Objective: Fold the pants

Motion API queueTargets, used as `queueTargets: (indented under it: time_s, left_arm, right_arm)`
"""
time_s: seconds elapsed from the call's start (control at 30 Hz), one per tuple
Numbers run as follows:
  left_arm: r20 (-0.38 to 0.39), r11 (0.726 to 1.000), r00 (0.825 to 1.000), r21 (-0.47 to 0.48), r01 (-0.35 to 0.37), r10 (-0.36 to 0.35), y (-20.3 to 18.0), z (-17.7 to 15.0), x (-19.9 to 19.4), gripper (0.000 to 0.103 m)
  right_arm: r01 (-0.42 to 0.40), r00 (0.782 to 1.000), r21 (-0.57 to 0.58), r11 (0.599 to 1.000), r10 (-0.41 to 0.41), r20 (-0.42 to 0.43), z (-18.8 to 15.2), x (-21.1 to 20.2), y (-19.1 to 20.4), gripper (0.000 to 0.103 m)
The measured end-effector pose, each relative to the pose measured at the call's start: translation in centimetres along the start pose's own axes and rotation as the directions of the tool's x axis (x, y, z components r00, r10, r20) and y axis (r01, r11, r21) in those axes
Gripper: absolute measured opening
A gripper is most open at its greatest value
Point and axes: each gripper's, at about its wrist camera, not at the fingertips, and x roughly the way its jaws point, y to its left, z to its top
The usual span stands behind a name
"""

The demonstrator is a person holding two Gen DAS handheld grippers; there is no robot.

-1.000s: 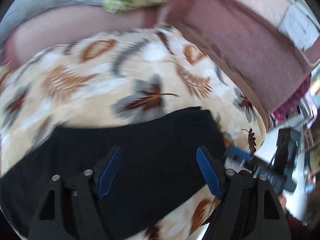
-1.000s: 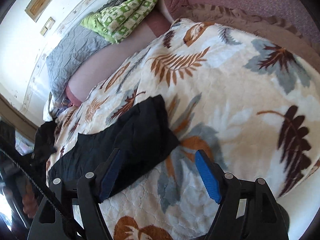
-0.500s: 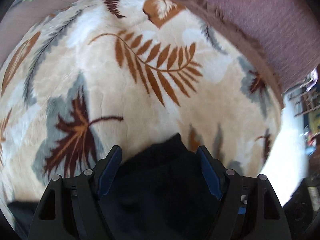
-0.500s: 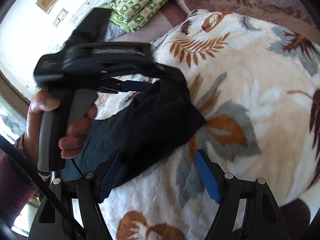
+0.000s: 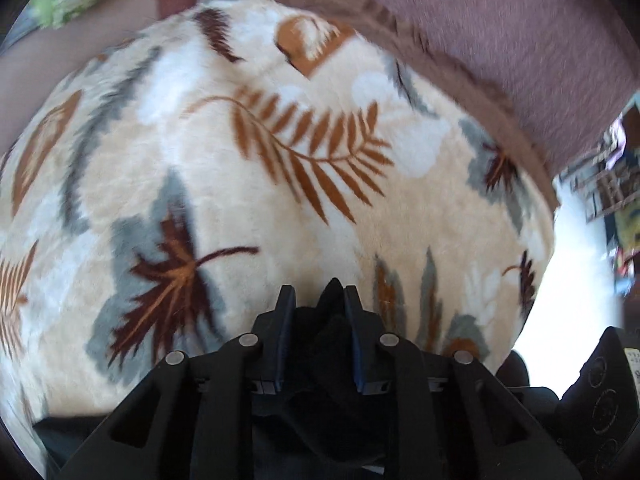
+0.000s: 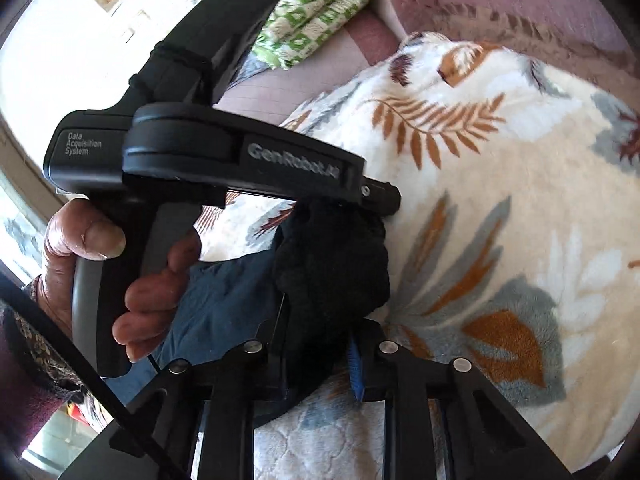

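Observation:
The black pants (image 5: pixel 328 344) lie on a cream blanket with a leaf print (image 5: pixel 280 200). In the left wrist view my left gripper (image 5: pixel 316 296) points steeply down, its jaws closing with a bunched corner of the pants pinched between the pads. In the right wrist view my right gripper (image 6: pixel 320 332) is closing on a thick fold of the pants (image 6: pixel 332 264), which fills the gap and hides its left finger. The left gripper (image 6: pixel 380 200), held by a hand (image 6: pixel 80 248), sits just beyond, its tip at the upper edge of the same fold.
The blanket (image 6: pixel 480 200) covers a maroon sofa (image 5: pixel 500 20). A green patterned cloth (image 6: pixel 320 12) and a grey quilt lie at the sofa's far end. Bright floor (image 5: pixel 576 280) lies past the blanket's right edge.
Both grippers went from wide open to narrow, each with pants fabric between its pads. The left gripper came in from the left over the pants' end, and the fabric there has bunched up.

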Motion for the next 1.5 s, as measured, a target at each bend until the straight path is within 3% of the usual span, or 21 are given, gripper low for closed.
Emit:
queueTargets:
  time_s: [0.2,0.57,0.7,0.8,0.9,1.07,1.17,1.23,1.3,1.43,1.5]
  left_arm:
    - [0.136,0.984,0.989,-0.158,0.078,-0.056,4.4,-3.3,-4.9,0.023]
    - [0.258,0.898,0.963,-0.401,0.184,-0.082,13.6,-10.7,-8.1,0.025]
    - [0.314,0.859,0.947,-0.465,0.214,-0.066,16.0,-13.3,-9.7,0.026]
    - [0.397,0.819,0.915,-0.502,0.278,-0.067,17.7,-16.0,-11.8,0.041]
    - [0.456,0.787,0.89,-0.544,0.291,-0.014,18.6,-19.5,-14.1,0.048]
    - [0.454,0.744,0.885,-0.626,0.235,0.103,19.7,-24.0,-16.0,0.05]
    - [0.447,0.716,0.879,-0.667,0.206,0.163,20.0,-26.1,-16.8,0.051]
    - [0.443,0.702,0.874,-0.687,0.187,0.201,19.8,-27.2,-17.3,0.051]
    - [0.438,0.705,0.873,-0.688,0.171,0.216,19.0,-27.6,-17.5,0.051]
    - [0.441,0.768,0.876,-0.624,0.144,0.194,15.7,-26.7,-17.0,0.051]
    - [0.459,0.81,0.877,-0.563,0.163,0.143,13.2,-25.5,-16.1,0.05]
  right_arm:
    - [0.007,1.0,-0.124,0.992,-0.007,-0.002,1.1,-0.2,4.6,0.022]
    - [-0.05,0.994,-0.347,0.936,0.012,-0.109,-0.9,5.2,13.5,0.022]
    - [-0.065,0.985,-0.396,0.916,-0.005,-0.171,-1.9,8.0,15.3,0.03]
    - [-0.117,0.971,-0.388,0.914,0.023,-0.237,-2.9,9.6,16.0,0.043]
    - [-0.166,0.962,-0.4,0.901,0.06,-0.265,-3.3,10.4,16.7,0.063]
    - [-0.247,0.945,-0.413,0.877,0.123,-0.304,-4.0,10.8,18.0,0.081]
    - [-0.278,0.934,-0.408,0.87,0.145,-0.328,-3.8,10.6,17.9,0.082]
    - [-0.324,0.914,-0.387,0.863,0.181,-0.363,-3.2,9.8,17.8,0.082]
    - [-0.355,0.906,-0.342,0.87,0.231,-0.355,-2.5,7.8,17.5,0.082]
    - [-0.269,0.943,-0.256,0.928,0.199,-0.268,1.2,5.6,15.4,0.078]
    - [-0.205,0.954,-0.24,0.949,0.139,-0.265,2.9,6.3,14.8,0.035]
